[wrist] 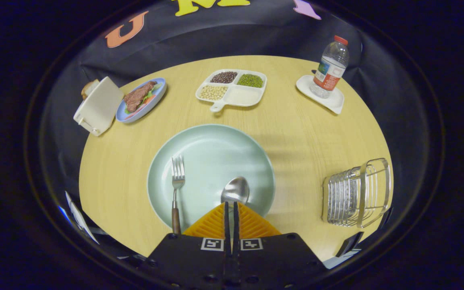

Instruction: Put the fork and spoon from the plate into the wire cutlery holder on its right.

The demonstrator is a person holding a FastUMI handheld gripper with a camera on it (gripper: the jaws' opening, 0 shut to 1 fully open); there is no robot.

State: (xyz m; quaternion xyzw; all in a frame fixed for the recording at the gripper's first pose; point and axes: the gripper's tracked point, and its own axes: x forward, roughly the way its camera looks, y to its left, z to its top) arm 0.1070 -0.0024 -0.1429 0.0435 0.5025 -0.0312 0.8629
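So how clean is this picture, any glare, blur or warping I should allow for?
Gripper view: sharp and evenly lit; a soft shadow crosses the table right of the plate. Small glints on the spoon bowl and cutlery holder. Fisheye warping bends the table edge and tilts the bottle. The gripper looks shut on the spoon handle.

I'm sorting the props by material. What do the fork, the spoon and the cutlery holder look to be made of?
Fork: shiny metal head, likely steel, on a brown handle that looks wooden. Spoon: polished metal bowl with mirror-like glare; its handle is clamped between the gripper's closed fingers. Cutlery holder: bright, chrome-looking metal wire; you can see through the bars.
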